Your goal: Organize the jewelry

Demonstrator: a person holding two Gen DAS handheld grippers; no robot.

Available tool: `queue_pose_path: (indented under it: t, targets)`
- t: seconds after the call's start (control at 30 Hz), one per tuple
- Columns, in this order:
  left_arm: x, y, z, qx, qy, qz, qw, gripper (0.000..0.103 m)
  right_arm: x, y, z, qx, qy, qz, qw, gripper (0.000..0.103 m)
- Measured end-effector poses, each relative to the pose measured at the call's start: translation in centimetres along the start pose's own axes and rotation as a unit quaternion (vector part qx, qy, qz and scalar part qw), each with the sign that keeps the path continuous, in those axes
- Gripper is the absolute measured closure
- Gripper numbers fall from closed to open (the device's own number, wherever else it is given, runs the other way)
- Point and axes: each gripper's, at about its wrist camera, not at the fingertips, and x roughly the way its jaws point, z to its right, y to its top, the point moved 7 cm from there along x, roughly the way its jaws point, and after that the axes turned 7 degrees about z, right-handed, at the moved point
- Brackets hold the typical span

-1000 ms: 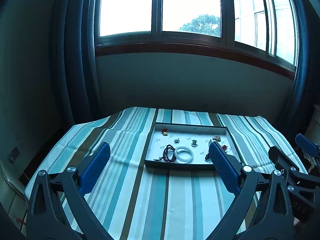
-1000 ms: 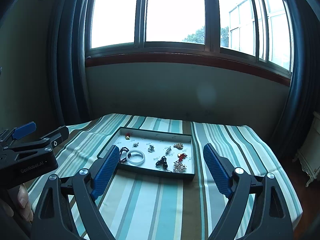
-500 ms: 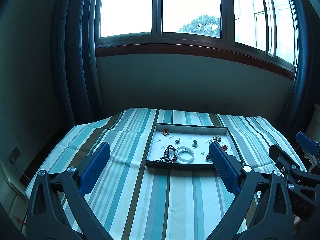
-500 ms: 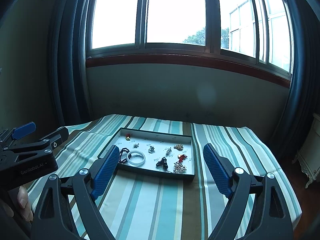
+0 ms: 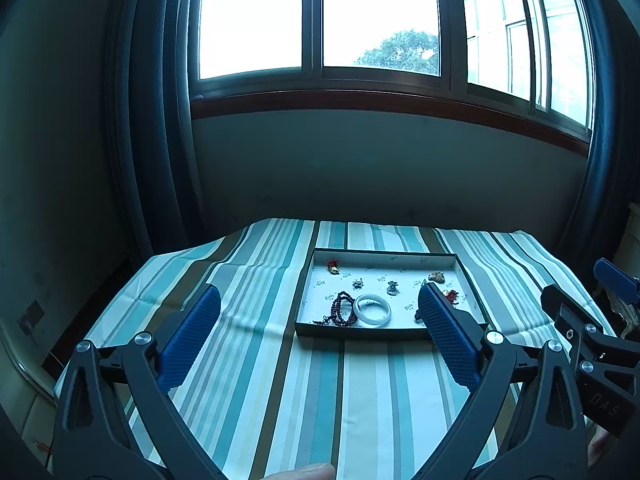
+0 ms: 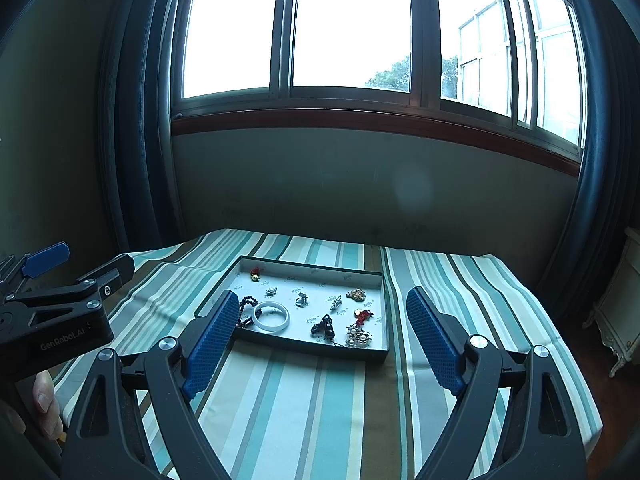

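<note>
One shallow tray (image 6: 382, 312) sits mid-frame on the striped cloth (image 6: 288, 400), holding one white bangle (image 6: 271, 315), one dark bead bracelet (image 5: 342, 313) and about eight small pieces. Both the left gripper (image 5: 319, 326) and right gripper (image 6: 319, 327) are spread wide, empty, over bare cloth below the tray.

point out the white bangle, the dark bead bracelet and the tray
white bangle (image 6: 271, 316), right wrist view, near band
dark bead bracelet (image 5: 343, 313), left wrist view, bead loop
tray (image 6: 312, 346), right wrist view, near wall

Blown-out backlit window (image 5: 320, 16), dim bluish room, sharp focus, strong fisheye bending at edges
</note>
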Motion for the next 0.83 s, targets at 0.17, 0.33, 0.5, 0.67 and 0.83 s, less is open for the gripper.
queue_pose_path:
  t: [0.17, 0.33, 0.5, 0.67, 0.83]
  targets:
    - [0.2, 0.1, -0.1, 0.007, 0.001, -0.001, 1.0, 0.002, 0.1, 0.0, 0.2, -0.001, 0.002, -0.004, 1.0, 0.018]
    - [0.4, 0.0, -0.2, 0.006, -0.001, -0.003, 1.0, 0.002, 0.2, 0.0, 0.4, -0.002, 0.004, -0.006, 1.0, 0.018]
    - [0.6, -0.1, -0.2, 0.013, 0.008, 0.004, 0.9999, 0.002, 0.7, -0.3, 0.7, -0.002, 0.005, -0.012, 1.0, 0.018]
    - [2.1, -0.6, -0.6, 0.016, 0.013, -0.007, 0.9998, 0.002, 2.0, -1.1, 1.6, 0.002, 0.0, -0.026, 1.0, 0.018]
    - [5.9, -2.9, -2.3, 0.007, 0.023, -0.055, 0.9982, 0.002, 4.4, -2.3, 4.2, 0.017, -0.015, -0.041, 0.999, 0.018]
